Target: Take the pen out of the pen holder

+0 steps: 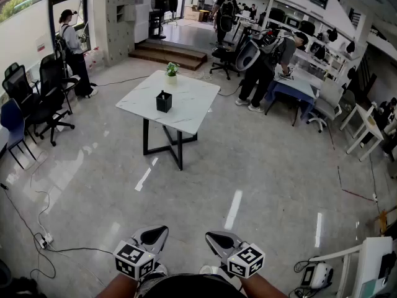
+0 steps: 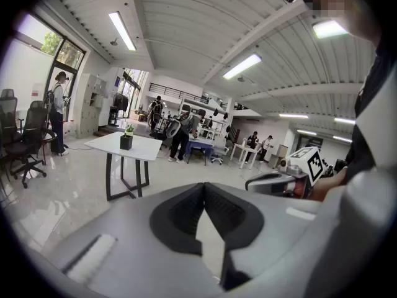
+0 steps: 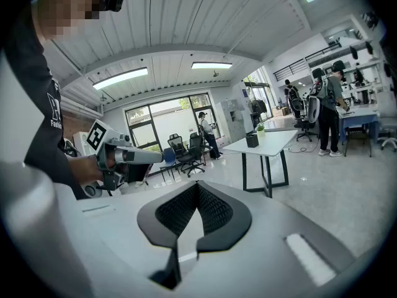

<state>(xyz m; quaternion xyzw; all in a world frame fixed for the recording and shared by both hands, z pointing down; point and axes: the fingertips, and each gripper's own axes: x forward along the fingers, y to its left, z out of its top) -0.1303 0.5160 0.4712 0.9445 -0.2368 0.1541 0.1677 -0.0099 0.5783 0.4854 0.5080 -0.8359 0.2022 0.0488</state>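
Observation:
A black pen holder stands upright near the middle of a white table, far ahead of me across the floor. A thin dark tip shows above its rim; the pen itself is too small to make out. My left gripper and right gripper are held low and close to my body, side by side, both shut on nothing. The left gripper view has the pen holder small at the left, beyond the left gripper. From the right gripper the pen holder is far away at the right.
A small potted plant sits at the table's far edge. Black office chairs line the left wall and a cable trails on the floor there. People stand at desks behind the table. White furniture is at my right.

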